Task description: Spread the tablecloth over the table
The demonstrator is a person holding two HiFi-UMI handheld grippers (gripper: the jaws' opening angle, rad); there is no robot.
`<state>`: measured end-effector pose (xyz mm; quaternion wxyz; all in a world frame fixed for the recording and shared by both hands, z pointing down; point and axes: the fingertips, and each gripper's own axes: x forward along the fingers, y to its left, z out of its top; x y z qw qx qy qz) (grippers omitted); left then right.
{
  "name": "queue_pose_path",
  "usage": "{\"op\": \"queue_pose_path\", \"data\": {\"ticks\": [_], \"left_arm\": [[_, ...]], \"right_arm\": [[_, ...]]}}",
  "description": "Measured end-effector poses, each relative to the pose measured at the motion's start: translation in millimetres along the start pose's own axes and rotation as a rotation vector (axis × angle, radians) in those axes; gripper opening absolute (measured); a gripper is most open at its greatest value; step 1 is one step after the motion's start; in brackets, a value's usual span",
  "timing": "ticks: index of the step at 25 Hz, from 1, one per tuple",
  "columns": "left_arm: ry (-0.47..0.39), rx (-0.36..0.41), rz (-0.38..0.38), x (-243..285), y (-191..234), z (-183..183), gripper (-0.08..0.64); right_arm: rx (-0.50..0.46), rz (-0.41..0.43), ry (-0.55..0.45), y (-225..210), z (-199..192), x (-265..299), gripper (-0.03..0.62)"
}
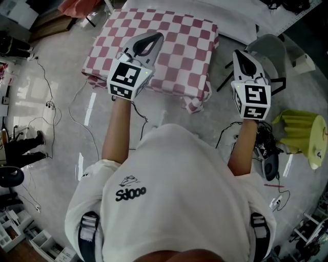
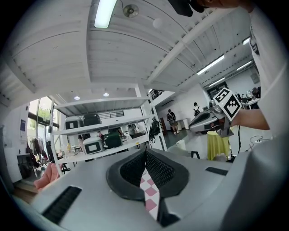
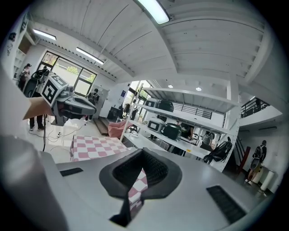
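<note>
A pink-and-white checked tablecloth [image 1: 174, 46] lies flat over the small table and hides its top. One corner [image 1: 196, 104] hangs rumpled at the near right. My left gripper [image 1: 155, 36] hovers above the cloth's near half with its pads together [image 2: 145, 157]. My right gripper [image 1: 237, 52] hovers beside the cloth's right edge, also shut [image 3: 142, 155]. Each gripper view shows only a strip of check in the slit under its pads. No cloth rises to either gripper in the head view. The right gripper view shows the cloth [image 3: 92, 146] low on the left.
A grey chair [image 1: 269, 51] stands just right of the table. A yellow-green pleated thing [image 1: 302, 135] sits further right. Cables [image 1: 61, 112] trail over the floor on the left. A white surface [image 1: 205, 10] lies behind the table, and shelves with appliances [image 2: 99, 140] stand ahead.
</note>
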<state>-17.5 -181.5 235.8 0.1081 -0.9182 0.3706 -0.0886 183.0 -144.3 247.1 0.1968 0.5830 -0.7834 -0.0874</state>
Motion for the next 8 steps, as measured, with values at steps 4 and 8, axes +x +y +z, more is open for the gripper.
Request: {"op": "queue_pose_path", "data": {"ticks": [4,8], "left_arm": [[0.001,-0.003,-0.002,-1.8,-0.9,0.0,0.028],[0.005,-0.007,-0.001,-4.7,-0.9,-2.8,0.028]], "right_arm": [[0.002,0.002,0.003,1.3,0.1,0.6,0.021],[0.003,0.003,0.007,4.7,-1.2,0.7,0.022]]}}
